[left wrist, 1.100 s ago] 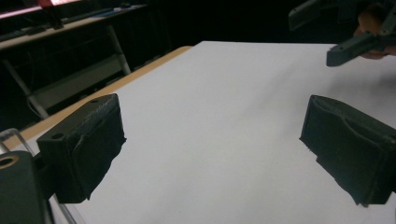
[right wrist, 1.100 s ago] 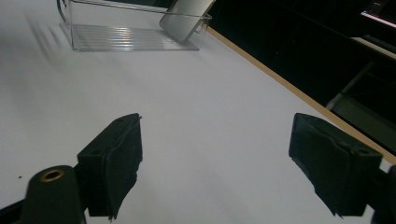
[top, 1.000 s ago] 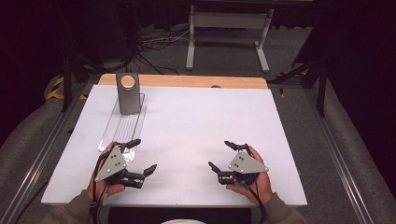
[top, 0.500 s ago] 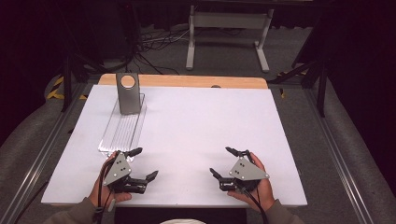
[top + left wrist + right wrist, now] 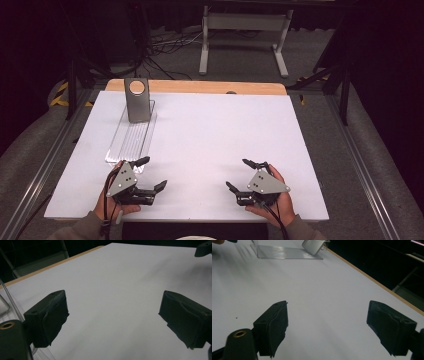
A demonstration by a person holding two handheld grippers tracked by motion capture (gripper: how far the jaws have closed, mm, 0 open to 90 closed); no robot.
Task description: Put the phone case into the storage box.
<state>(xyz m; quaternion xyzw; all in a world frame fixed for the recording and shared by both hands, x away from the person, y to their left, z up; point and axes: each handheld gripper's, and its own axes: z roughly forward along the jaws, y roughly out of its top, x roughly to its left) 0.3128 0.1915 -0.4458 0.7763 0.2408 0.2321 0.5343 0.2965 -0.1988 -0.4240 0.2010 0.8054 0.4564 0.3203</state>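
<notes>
My left gripper (image 5: 151,173) rests near the table's front left, held in a hand, jaws wide open with nothing between them. In the left gripper view its jaws (image 5: 113,320) frame bare white table. My right gripper (image 5: 241,175) sits near the front right, also open and empty. In the right gripper view its two jaws (image 5: 327,327) stand far apart over the white surface. A clear ribbed tray (image 5: 132,139) lies at the left of the table, just beyond the left gripper. A grey metal block (image 5: 137,100) with a round tan face stands at the tray's far end.
The white tabletop (image 5: 210,140) has a wooden strip (image 5: 200,87) along its far edge. Metal rails run along both sides. A stand's legs (image 5: 242,35) and cables sit on the floor behind. The clear tray (image 5: 287,252) and block (image 5: 315,246) appear far off in the right gripper view.
Both grippers have drawn back toward the table's front edge, the left one slightly inward. Both stayed open and empty.
</notes>
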